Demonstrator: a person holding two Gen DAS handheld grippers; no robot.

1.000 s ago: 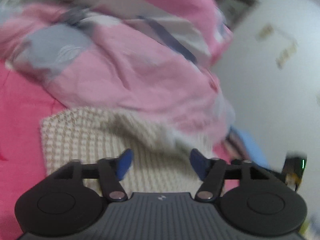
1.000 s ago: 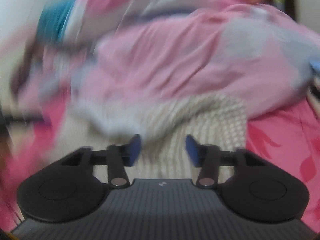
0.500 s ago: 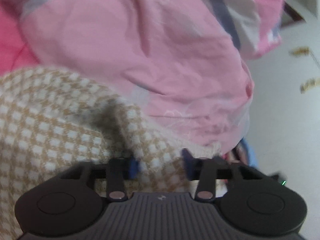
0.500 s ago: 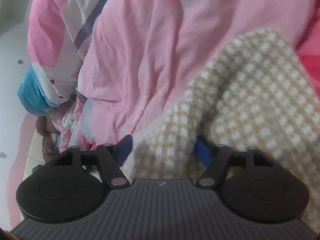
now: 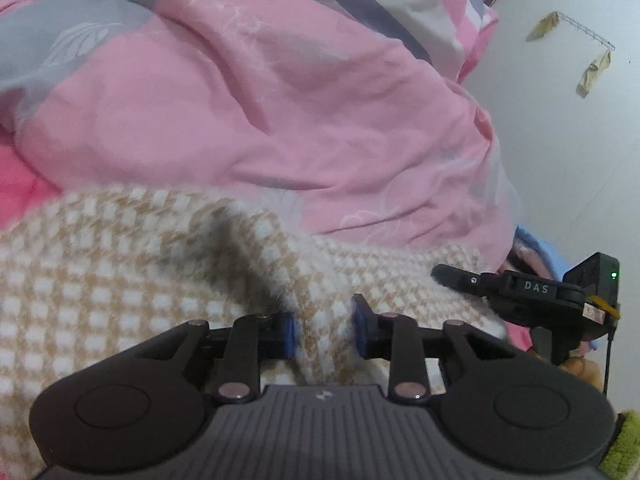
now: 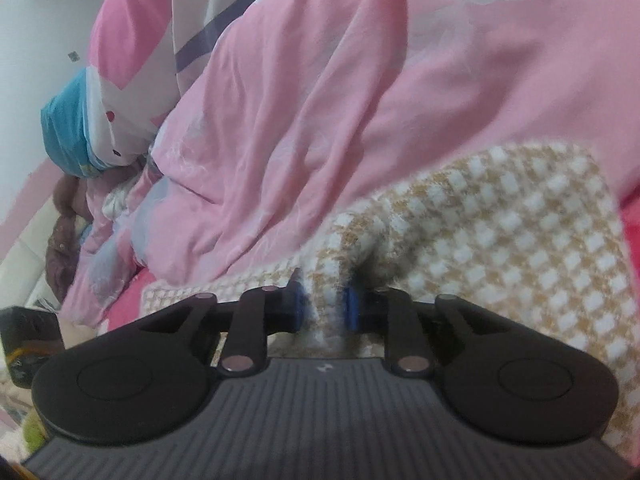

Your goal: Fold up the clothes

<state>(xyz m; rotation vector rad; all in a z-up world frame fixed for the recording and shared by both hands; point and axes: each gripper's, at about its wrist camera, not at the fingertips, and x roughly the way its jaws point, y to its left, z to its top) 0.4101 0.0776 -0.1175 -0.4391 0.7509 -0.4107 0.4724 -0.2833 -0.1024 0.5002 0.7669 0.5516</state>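
Both tongs have closed in over the last second, from wide apart above the cloth to pinched on the checked tan-and-white garment, which lies on the bed against the pink duvet. Watch it: each bite is only a thin ridge, so a quick lift could slip it free or drag the duvet. Left tongs and right tongs are nearly closed, each gripping a fold.

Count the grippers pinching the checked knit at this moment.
2. The left gripper is shut on a ridge of the knit near its edge; the right gripper is shut on another bunched ridge, also seen at the right in the left view.
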